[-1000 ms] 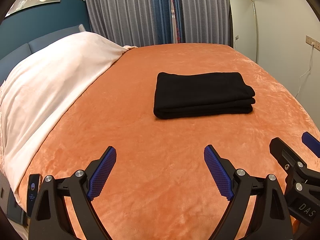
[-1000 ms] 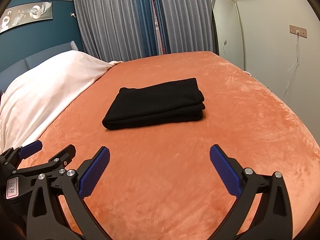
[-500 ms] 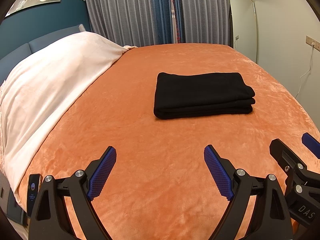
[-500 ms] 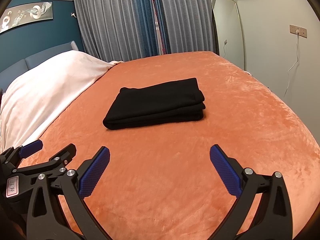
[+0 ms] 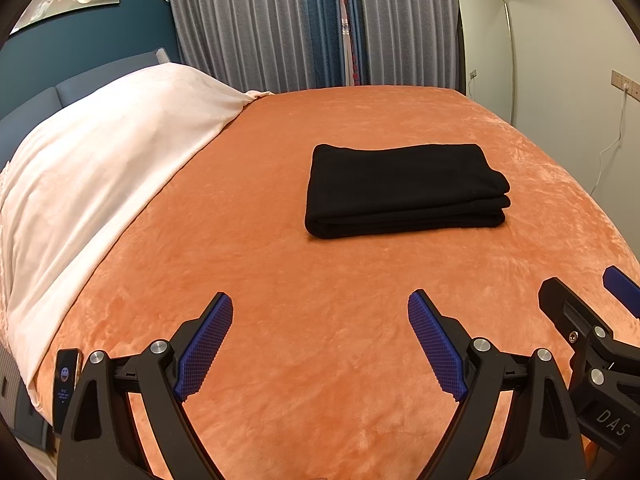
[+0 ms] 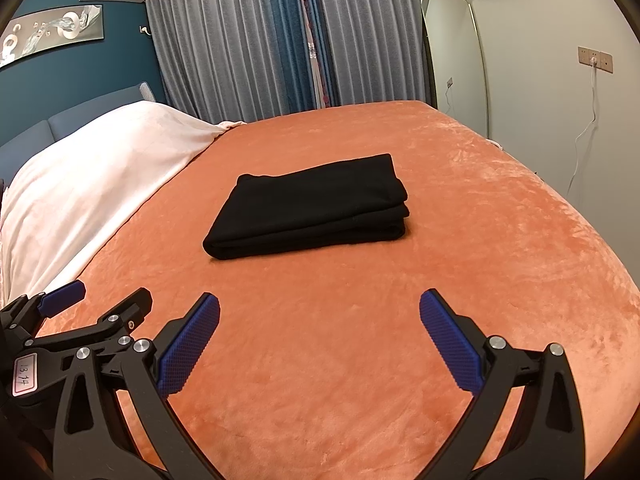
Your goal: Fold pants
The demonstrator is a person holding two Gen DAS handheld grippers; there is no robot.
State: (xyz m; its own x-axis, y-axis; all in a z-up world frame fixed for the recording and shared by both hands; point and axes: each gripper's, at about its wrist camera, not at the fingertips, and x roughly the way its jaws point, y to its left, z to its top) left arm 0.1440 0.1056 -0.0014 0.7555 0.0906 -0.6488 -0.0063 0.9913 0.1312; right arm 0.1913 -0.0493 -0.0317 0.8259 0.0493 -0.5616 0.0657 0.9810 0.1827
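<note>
Black pants (image 5: 404,190) lie folded in a neat rectangular stack on the orange bed cover; they also show in the right wrist view (image 6: 310,206). My left gripper (image 5: 320,312) is open and empty, held over the cover well short of the pants. My right gripper (image 6: 319,314) is open and empty, also well short of the stack. Each gripper shows at the edge of the other's view: the right one (image 5: 584,300) at the right, the left one (image 6: 108,302) at the lower left.
The orange cover (image 5: 280,280) spans the bed. A white blanket (image 5: 100,168) covers the pillow end at the left. Grey and blue curtains (image 5: 320,24) hang behind; a mirror (image 5: 486,52) leans on the right wall. A small dark device (image 5: 66,380) sits at the bed's left edge.
</note>
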